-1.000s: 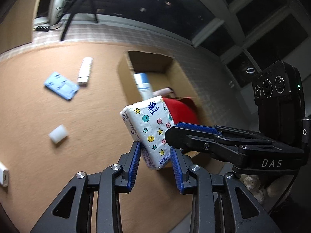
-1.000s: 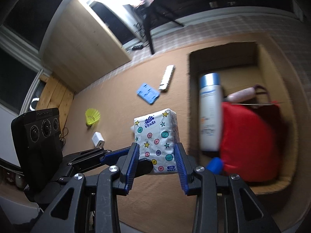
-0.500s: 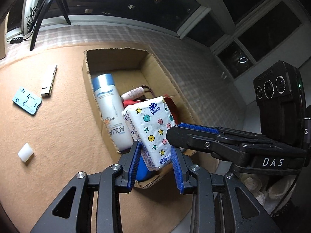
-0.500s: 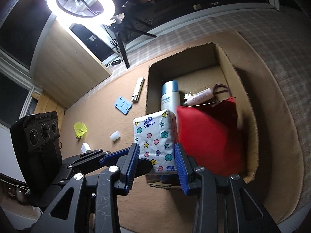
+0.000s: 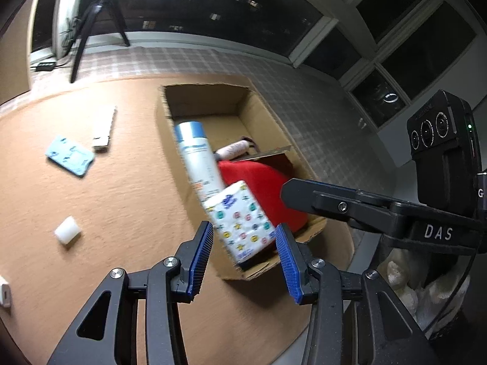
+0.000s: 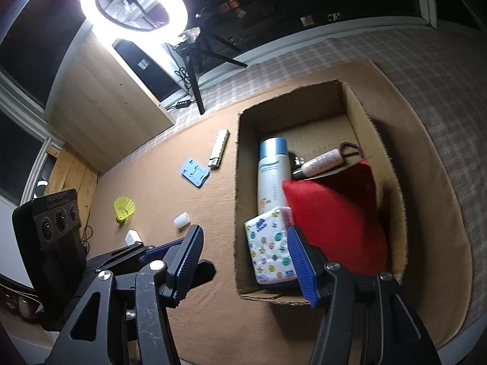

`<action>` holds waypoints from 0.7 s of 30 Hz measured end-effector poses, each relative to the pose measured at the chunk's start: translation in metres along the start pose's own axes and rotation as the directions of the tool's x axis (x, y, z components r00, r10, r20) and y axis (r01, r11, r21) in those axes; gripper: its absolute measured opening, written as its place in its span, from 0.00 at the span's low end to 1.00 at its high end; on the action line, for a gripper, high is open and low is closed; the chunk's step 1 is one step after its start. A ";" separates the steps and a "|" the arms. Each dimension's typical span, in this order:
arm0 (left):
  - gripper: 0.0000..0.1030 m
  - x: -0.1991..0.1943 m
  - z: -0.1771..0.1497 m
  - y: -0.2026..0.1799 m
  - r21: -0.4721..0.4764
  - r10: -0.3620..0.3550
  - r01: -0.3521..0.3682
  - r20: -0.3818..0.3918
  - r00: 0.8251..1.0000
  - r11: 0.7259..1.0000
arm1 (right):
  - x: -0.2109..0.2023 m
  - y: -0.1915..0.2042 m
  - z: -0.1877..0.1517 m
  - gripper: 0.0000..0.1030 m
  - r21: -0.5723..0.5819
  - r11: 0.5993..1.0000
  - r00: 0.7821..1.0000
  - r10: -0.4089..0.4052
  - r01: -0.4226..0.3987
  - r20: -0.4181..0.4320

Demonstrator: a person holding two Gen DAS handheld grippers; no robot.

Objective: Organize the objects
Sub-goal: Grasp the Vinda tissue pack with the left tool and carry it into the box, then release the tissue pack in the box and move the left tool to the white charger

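Tissue pack (image 6: 271, 251) in cardboard box (image 6: 353, 101)

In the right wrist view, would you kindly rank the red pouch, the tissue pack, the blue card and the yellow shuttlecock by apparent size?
Largest to smallest:
1. red pouch
2. tissue pack, nearer the camera, so flattered
3. blue card
4. yellow shuttlecock, close to the card; that pair is unsure

Home studio (ring light (image 6: 134, 0), tripod (image 6: 197, 70))

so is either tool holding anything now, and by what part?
Nothing is held. Both tools' jaws are opening: the tissue pack is loose in the cardboard box, clear of the left tool and right tool.
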State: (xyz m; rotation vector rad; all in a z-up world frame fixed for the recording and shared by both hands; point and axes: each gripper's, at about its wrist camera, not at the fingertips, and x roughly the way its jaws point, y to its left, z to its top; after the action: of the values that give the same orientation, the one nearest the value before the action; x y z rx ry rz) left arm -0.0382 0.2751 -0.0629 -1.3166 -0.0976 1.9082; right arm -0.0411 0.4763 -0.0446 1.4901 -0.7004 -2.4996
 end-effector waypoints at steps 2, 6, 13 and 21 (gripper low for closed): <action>0.46 -0.010 -0.004 0.009 -0.011 0.024 -0.024 0.012 1.000 1.000 | 0.004 0.008 0.000 0.54 -0.014 1.000 1.000 0.001 -0.001 -0.004; 0.46 -0.031 -0.014 0.033 -0.040 0.094 -0.093 0.031 0.995 0.995 | 0.016 0.027 -0.002 0.55 -0.058 0.998 1.000 -0.014 0.013 -0.011; 0.48 -0.069 -0.036 0.076 -0.098 0.206 -0.199 0.058 0.977 0.975 | 0.042 0.068 -0.007 0.56 -0.132 0.991 0.999 -0.015 0.010 -0.037; 0.52 -0.104 -0.064 0.135 -0.176 0.322 -0.308 0.055 0.945 0.935 | 0.080 0.125 -0.013 0.56 -0.233 0.972 0.998 -0.026 0.012 -0.056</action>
State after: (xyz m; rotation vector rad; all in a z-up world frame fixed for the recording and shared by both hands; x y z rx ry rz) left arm -0.0474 0.0938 -0.0771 -1.4308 -0.0929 2.2692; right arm -0.0828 0.3341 -0.0550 1.4831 -0.3700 -2.4405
